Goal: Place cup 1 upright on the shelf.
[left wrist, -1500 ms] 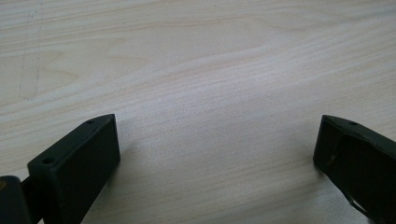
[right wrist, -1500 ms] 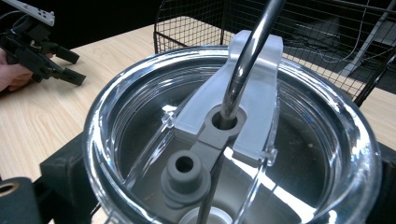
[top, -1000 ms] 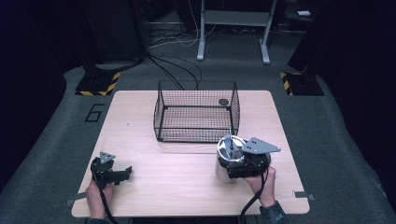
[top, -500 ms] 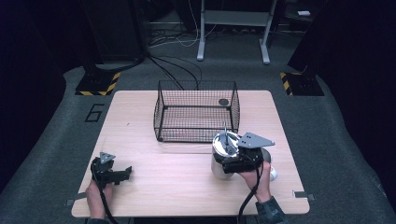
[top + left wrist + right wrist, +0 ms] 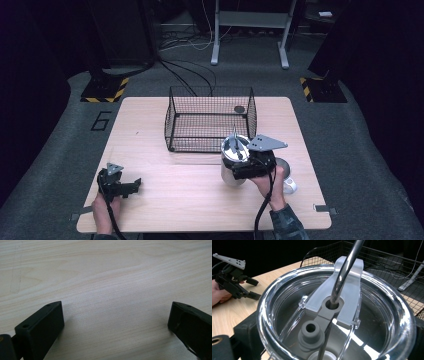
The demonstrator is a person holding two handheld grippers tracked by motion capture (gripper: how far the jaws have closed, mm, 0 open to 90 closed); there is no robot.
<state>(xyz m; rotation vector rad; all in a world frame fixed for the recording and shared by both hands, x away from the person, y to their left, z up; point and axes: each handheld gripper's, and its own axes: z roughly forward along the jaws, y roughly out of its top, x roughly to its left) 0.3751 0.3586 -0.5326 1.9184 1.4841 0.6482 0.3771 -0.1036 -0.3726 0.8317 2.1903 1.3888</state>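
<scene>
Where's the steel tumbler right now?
In the high view the steel tumbler stands on the right half of the table, just in front of the wire basket, with the right gripper clamped around its side.

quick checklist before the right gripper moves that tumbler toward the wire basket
1. Grip: right gripper jaws sit on both sides of the steel tumbler: ok.
2. Clear lid seated on the tumbler, metal straw through its hole: ok.
3. Tumbler upright, base clear of the table: cannot tell.
4. Wire basket open on top, with a small dark disc in its far right corner: ok.
5. Left gripper open, holding nothing, away from the path: ok.
6. White object beside the right hand, apart from the tumbler: ok.
</scene>
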